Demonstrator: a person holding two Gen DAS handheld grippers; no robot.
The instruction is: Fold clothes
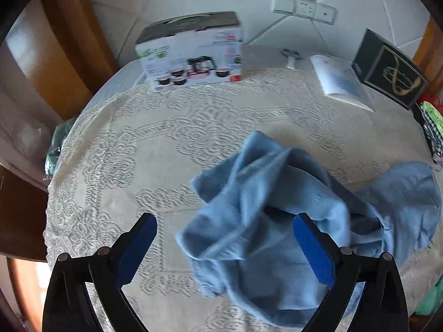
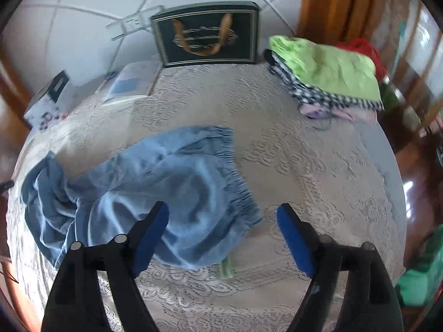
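In the left wrist view, the left gripper (image 1: 224, 221) is seen released, its blue pads spread wide. The rumpled blue garment (image 1: 265, 210) lies between the jaws and over toward 3 o'clock, draped in front of the right-hand pad; whether that pad touches the cloth cannot be told. In the right wrist view, the right gripper (image 2: 223, 215) is likewise released, with the blue garment (image 2: 155, 188) lying across the lace-covered desk (image 2: 318, 166) from between the jaws out toward 9 o'clock; its gathered edge reaches past the left-hand pad, and nothing is clamped. Farther off, at 1 o'clock, a stack of folded clothes (image 2: 329, 77) topped by a green piece is seen. At 12 o'clock a dark gift bag (image 2: 207, 36) stands against the tiled wall. In the left view a printed cookware box (image 1: 191, 55) stands at 11 o'clock at the desk's far edge.
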